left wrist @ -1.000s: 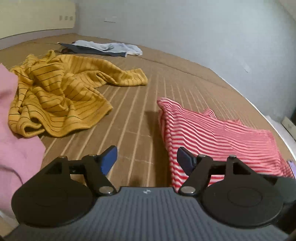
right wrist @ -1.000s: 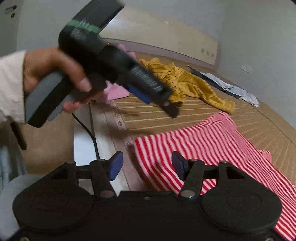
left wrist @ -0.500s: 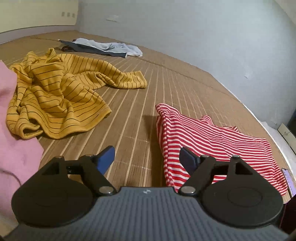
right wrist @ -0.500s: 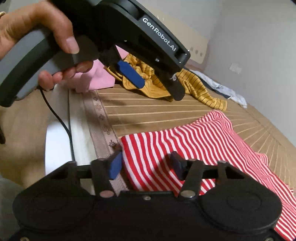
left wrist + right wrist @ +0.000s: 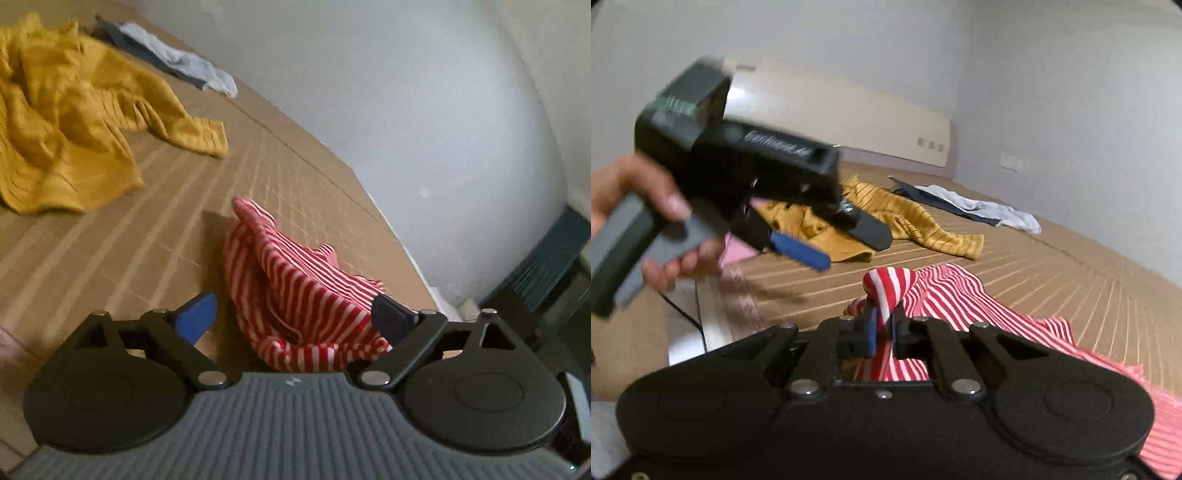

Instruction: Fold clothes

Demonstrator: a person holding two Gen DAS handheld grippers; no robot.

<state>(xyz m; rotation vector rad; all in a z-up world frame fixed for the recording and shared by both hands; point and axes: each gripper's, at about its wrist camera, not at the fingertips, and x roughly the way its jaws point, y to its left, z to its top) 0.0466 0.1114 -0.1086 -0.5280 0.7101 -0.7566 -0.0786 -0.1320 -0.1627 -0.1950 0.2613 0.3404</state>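
Right hand-held gripper [image 5: 882, 330]: fingers together, clamped on a bunched corner of the red-striped shirt [image 5: 990, 306]; pinched fold stands up above the fingertips. Rest of shirt lies on the bed mat [image 5: 1071, 280], long axis running from the grip away to the right. Left hand-held gripper [image 5: 291, 317]: fingers wide apart, held above the mat, shirt bunched betw. them w/o contact. Yellow striped top [image 5: 74, 122] lies crumpled further back-left.

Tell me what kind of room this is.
Probably a bedroom: clothes lie on a woven mat over a bed, with a cream headboard against the wall and a red striped shirt being folded.
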